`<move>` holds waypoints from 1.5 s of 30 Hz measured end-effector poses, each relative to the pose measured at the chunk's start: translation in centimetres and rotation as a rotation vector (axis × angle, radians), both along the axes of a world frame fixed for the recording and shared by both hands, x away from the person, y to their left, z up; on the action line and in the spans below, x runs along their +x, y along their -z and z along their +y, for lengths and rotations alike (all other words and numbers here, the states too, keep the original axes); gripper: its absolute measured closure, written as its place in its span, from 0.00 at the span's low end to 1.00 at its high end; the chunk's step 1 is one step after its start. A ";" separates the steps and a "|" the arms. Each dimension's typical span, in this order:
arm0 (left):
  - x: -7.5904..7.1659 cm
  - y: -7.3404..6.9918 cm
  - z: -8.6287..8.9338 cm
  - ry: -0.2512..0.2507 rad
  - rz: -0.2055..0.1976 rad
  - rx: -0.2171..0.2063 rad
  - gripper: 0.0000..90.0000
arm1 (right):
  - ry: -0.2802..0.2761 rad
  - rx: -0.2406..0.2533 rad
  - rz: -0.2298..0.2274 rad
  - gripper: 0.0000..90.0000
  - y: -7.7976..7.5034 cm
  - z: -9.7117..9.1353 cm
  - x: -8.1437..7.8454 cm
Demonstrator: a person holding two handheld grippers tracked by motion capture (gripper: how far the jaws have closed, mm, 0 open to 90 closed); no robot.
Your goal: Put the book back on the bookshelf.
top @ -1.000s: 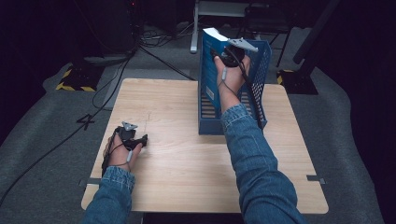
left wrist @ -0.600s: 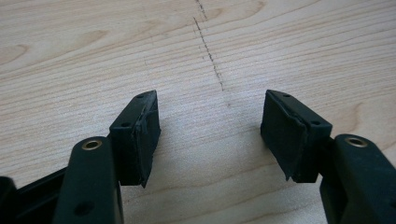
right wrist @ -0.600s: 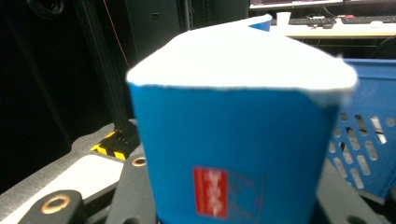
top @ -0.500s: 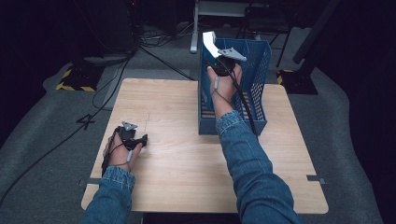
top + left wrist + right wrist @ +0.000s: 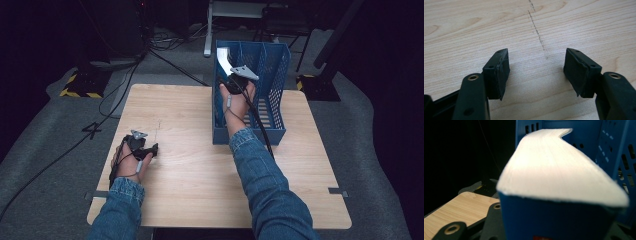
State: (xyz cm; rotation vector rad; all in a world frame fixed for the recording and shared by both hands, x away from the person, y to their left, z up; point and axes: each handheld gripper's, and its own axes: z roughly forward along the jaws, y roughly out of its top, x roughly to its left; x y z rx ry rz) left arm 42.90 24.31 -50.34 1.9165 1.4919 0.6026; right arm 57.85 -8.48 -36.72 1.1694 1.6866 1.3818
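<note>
Now the right gripper [image 5: 235,82] is clamping a thick blue book [image 5: 559,185] and holding it in the blue file rack [image 5: 272,95], not yet seated or released. Meanwhile the left gripper [image 5: 536,72] is resting open and empty on the desk [image 5: 200,175].

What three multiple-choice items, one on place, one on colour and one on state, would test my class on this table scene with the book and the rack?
1. Where is the book?
A. Flat on the table
B. At the rack's left side, in the right claw
C. On the floor

2. What colour is the rack?
A. Blue
B. Red
C. White

3. How is the left claw?
A. Shut on a pen
B. Shut on the book
C. Open, with nothing in it

Answers: 1 B, the right claw grips the book at the rack's left compartment; 2 A, its slotted walls are blue; 3 C, bare table shows between its jaws.
</note>
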 end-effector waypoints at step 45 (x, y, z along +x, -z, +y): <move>-0.6 0.0 0.2 0.003 0.001 -0.003 0.40 | -0.135 -0.076 0.021 0.45 -4.5 -6.8 -7.4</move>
